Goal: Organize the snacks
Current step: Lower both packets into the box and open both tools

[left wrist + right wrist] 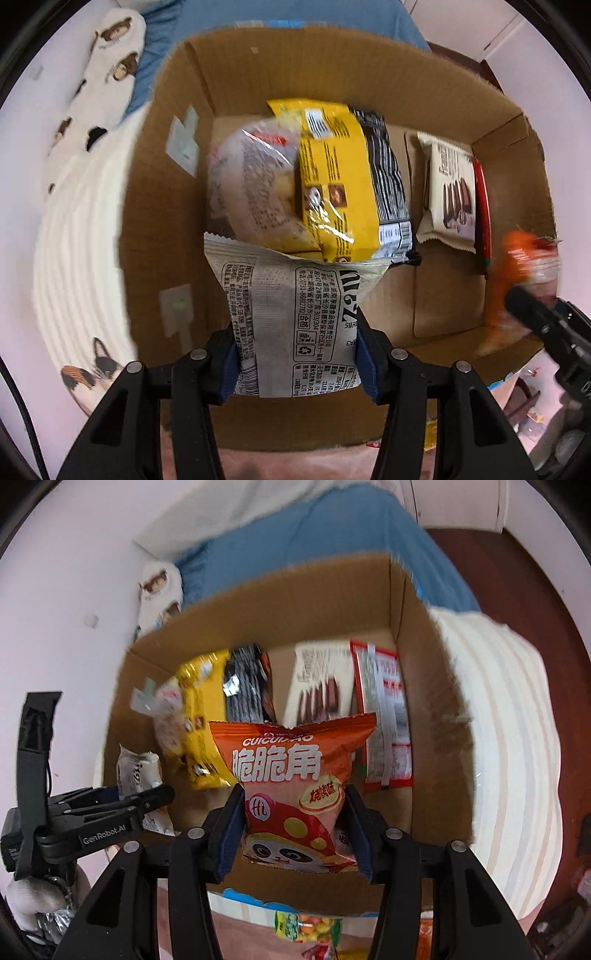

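Note:
My left gripper [297, 354] is shut on a grey-white snack packet [291, 310] with black print and holds it over the open cardboard box [166, 206]. My right gripper [293, 823] is shut on an orange snack bag [295, 771] with a panda on it, above the same box [436, 709]. Inside the box lie a clear bread bag [251, 184], a yellow packet [332, 177], a black striped packet [388, 173], a white biscuit packet [450, 192] and a red packet [384, 716]. The left gripper [122, 808] with its packet shows at the right wrist view's left.
The box stands on a bed with a blue sheet [332, 528] and a white ribbed blanket [509, 746]. A cat-print pillow [107, 85] lies at the left. More snack bags [310, 926] lie below the box's near wall. The right gripper [546, 321] shows at the box's right.

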Demonstrator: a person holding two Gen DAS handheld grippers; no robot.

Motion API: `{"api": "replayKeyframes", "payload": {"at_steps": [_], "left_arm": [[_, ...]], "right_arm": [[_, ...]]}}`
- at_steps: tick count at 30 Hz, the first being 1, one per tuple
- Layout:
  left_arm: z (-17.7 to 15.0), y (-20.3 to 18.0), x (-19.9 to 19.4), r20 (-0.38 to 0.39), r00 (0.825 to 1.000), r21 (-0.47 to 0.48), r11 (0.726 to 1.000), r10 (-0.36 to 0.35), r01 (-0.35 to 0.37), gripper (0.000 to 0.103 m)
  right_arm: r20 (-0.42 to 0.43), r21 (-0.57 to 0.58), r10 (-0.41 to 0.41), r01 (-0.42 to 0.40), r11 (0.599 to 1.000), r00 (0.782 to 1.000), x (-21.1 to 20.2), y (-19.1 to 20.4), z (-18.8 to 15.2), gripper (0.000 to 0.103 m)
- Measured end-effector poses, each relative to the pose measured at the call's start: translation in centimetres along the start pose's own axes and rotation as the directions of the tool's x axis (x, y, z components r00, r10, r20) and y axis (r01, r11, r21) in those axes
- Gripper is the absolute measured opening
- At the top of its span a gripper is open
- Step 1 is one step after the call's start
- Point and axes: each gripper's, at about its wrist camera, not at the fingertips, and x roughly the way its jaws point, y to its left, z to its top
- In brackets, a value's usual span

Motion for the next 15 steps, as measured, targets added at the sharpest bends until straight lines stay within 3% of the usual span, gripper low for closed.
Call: {"api": "replayKeyframes", "payload": {"at_steps": [2,5,12,15], "left_arm": [[0.0,0.0,0.4,0.002,1.0,-0.006,1.0,0.002,-0.002,0.065],[0.0,0.1,0.5,0.012,1.0,-0.014,1.0,0.011,-0.011,0.084],[-0.6,0.3,-1.2,0.069,0.998,-0.028,1.0,-0.002,0.004,0.088],[-1.2,-0.1,-2.4,0.111,0.994,-0.02,1.0,-0.001,0.003,0.088]], "right_arm": [[-0.032,-0.008,-0.032,0.032,0.999,0.999,1.0,-0.1,0.2,0.091],[-0.047,-0.029,-0.077,0.075,0.997,0.996,1.6,-0.1,0.3,0.092],[-0.039,-0.05,-0.128,0.126,0.991,0.991,1.4,0.0,0.1,0.095],[0.006,-0.066,-0.15,0.15,0.987,0.989,0.4,0.5,-0.3,0.096]]}}
